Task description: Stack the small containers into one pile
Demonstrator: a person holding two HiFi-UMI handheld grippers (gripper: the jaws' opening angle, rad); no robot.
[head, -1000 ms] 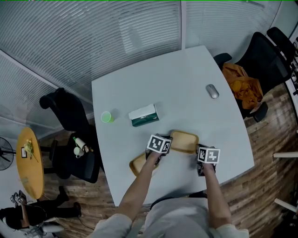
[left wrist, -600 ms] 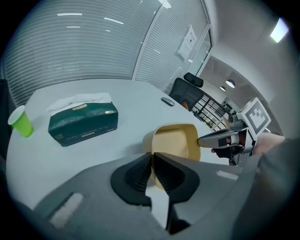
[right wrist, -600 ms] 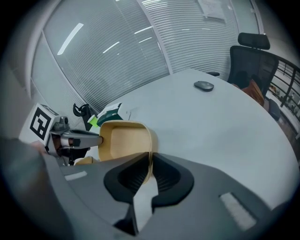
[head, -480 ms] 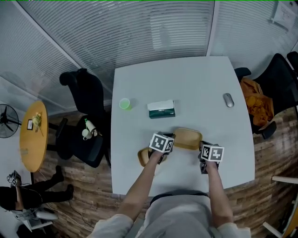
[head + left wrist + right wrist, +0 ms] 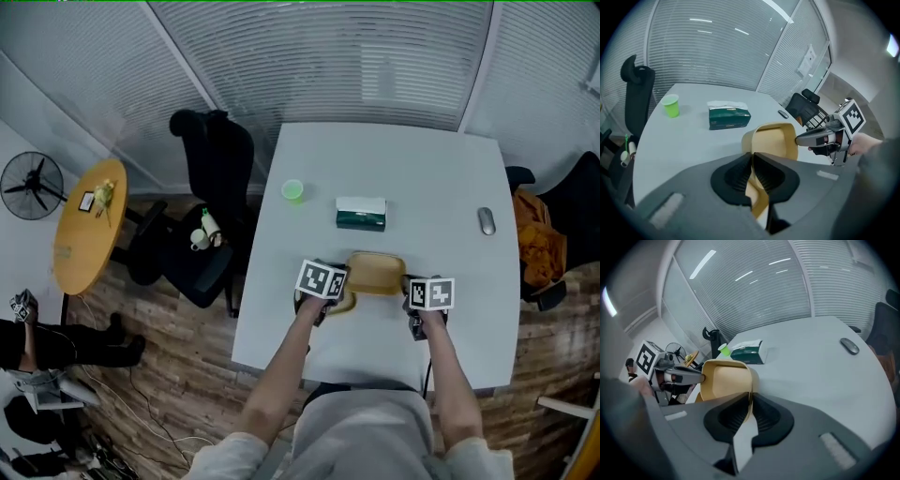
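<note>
A tan, shallow container [image 5: 375, 274] hangs between my two grippers above the white table [image 5: 422, 169]. My left gripper [image 5: 345, 287] is shut on its left rim, the wall pinched between the pads [image 5: 752, 157]; its jaws have just been closing. My right gripper [image 5: 407, 285] is shut on the opposite rim [image 5: 751, 399], and its jaws have also just been closing. The held container [image 5: 774, 140] [image 5: 724, 380] tilts with its hollow facing each camera. A second tan container [image 5: 340, 303] lies on the table, mostly hidden under my left gripper.
A green cup [image 5: 292, 190], a green-and-white tissue box [image 5: 361, 214] and a grey mouse [image 5: 486, 221] sit farther back on the table. Black chairs [image 5: 211, 150] stand at the left; a round yellow side table [image 5: 84, 225] is beyond them.
Both grippers have risen with the tan container and carried it left, over the second container, which now shows only a sliver. The head camera has swung across the room.
</note>
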